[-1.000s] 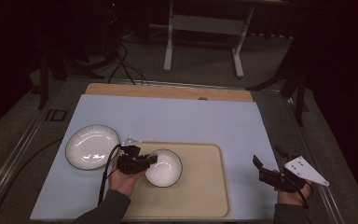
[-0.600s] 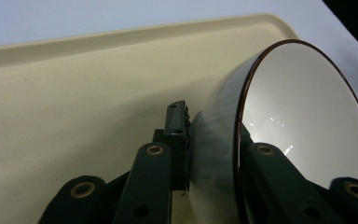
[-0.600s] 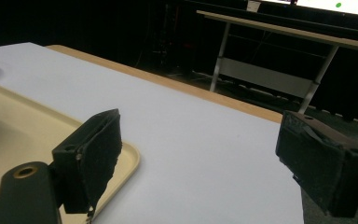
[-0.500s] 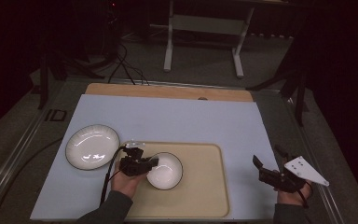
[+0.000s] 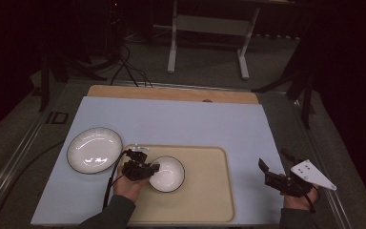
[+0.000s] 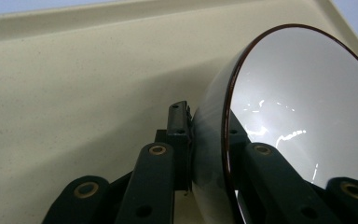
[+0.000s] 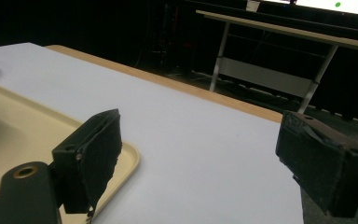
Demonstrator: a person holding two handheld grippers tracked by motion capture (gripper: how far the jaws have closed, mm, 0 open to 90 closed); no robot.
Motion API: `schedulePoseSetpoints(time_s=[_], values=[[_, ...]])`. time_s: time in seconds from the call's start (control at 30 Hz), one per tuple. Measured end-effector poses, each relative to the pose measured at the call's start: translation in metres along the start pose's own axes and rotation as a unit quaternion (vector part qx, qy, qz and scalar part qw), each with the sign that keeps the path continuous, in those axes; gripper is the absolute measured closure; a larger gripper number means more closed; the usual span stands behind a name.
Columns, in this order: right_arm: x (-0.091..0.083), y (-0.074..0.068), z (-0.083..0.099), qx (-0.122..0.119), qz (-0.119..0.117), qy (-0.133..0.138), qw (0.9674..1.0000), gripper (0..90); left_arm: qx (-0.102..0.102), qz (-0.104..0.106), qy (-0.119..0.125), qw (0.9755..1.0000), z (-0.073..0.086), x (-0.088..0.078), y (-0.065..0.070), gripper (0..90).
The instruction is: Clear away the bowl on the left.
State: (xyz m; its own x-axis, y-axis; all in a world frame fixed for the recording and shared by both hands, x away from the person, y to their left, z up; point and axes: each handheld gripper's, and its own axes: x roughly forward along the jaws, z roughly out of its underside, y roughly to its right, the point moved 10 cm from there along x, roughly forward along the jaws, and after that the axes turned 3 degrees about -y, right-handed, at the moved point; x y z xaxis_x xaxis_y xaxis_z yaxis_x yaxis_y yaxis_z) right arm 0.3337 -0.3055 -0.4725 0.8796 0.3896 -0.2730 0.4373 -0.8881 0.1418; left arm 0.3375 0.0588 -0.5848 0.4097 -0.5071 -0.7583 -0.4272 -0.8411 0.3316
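The bowl (image 5: 167, 173) sits on the left half of my beige tray (image 5: 209, 200), white inside with a dark rim. I have the left gripper (image 5: 143, 168) clamped on its rim, one of the jaws inside and one outside against the wall, as the left gripper view shows. The right gripper (image 5: 272, 168) rests at the bench's right edge, well apart, jaws spread wide on nothing. A white plate (image 5: 94, 150) lies just left of the tray.
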Motion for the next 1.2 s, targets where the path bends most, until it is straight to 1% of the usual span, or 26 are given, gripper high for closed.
schedulePoseSetpoints(time_s=[0.1,0.2,0.27,0.3,0.33,0.4,0.5,0.53,0.57,0.63,0.7,0.73,0.83,0.9,0.97,1.0,1.03,1.1,1.13,1.17,1.2], values=[[0.0,0.0,0.0,-0.001,-0.001,-0.001,1.0,13.9,-0.001,-0.003,-0.003,1.0,0.001,0.001,-0.001,80.3],[0.001,0.0,0.001,-0.001,-0.001,-0.002,1.0,13.8,-0.006,-0.005,-0.006,0.9999,0.002,0.001,-0.004,79.6],[0.001,0.0,0.0,0.0,-0.001,-0.002,1.0,13.9,-0.004,-0.008,0.0,1.0,0.001,0.001,-0.004,77.8],[0.001,0.0,0.0,0.0,-0.001,-0.002,1.0,13.9,-0.004,-0.008,0.0,1.0,0.001,0.001,-0.004,76.7],[0.001,0.0,0.0,0.0,0.0,-0.002,1.0,13.9,-0.001,-0.015,0.002,0.9999,0.001,0.0,-0.005,74.8],[0.0,0.0,0.0,0.0,0.0,-0.001,1.0,13.8,-0.002,-0.018,0.003,0.9998,0.0,0.0,-0.006,71.7],[0.0,0.0,0.0,0.0,0.0,-0.001,1.0,13.9,-0.002,-0.024,0.006,0.9997,0.0,-0.002,-0.007,69.6],[0.0,0.001,0.0,0.001,0.0,-0.002,1.0,13.8,-0.002,-0.024,0.013,0.9996,-0.002,-0.005,-0.008,68.8],[0.0,0.001,0.0,0.001,0.0,-0.002,1.0,13.8,-0.002,-0.024,0.013,0.9996,-0.002,-0.005,-0.008,67.8],[0.0,0.001,0.001,0.001,0.0,-0.002,1.0,13.9,0.003,-0.034,0.023,0.9991,-0.005,-0.011,-0.009,65.8],[0.0,0.001,0.001,0.002,0.0,-0.002,1.0,13.8,0.005,-0.038,0.026,0.9989,-0.006,-0.013,-0.01,64.6],[0.0,0.001,0.001,0.002,0.0,-0.002,1.0,13.9,0.005,-0.04,0.03,0.9987,-0.007,-0.015,-0.011,61.6],[0.0,0.001,0.001,0.002,0.001,-0.002,1.0,13.9,0.001,-0.041,0.045,0.9982,-0.011,-0.022,-0.013,58.1],[0.0,0.001,0.001,0.002,0.0,-0.002,1.0,13.9,0.002,-0.043,0.05,0.9978,-0.013,-0.026,-0.013,55.3],[0.0,0.001,0.001,0.002,0.001,-0.002,1.0,13.8,0.006,-0.052,0.063,0.9966,-0.017,-0.033,-0.016,53.0],[0.0,0.001,0.001,0.002,0.001,-0.002,1.0,13.8,0.006,-0.052,0.063,0.9966,-0.017,-0.033,-0.016,51.5],[0.0,0.001,0.001,0.002,0.001,-0.002,1.0,13.8,0.006,-0.052,0.07,0.9962,-0.018,-0.036,-0.016,51.5],[0.0,0.001,0.0,0.003,0.002,-0.001,1.0,13.8,0.001,-0.059,0.087,0.9945,-0.022,-0.044,-0.02,49.5],[0.0,0.001,0.0,0.003,0.002,-0.001,1.0,13.8,0.001,-0.059,0.087,0.9945,-0.022,-0.044,-0.02,48.7],[0.0,0.001,0.0,0.003,0.002,-0.001,1.0,13.9,-0.003,-0.063,0.102,0.9928,-0.025,-0.053,-0.025,48.7],[0.0,0.002,0.0,0.004,0.002,0.0,1.0,13.8,-0.006,-0.065,0.107,0.9921,-0.026,-0.057,-0.028,47.6]])
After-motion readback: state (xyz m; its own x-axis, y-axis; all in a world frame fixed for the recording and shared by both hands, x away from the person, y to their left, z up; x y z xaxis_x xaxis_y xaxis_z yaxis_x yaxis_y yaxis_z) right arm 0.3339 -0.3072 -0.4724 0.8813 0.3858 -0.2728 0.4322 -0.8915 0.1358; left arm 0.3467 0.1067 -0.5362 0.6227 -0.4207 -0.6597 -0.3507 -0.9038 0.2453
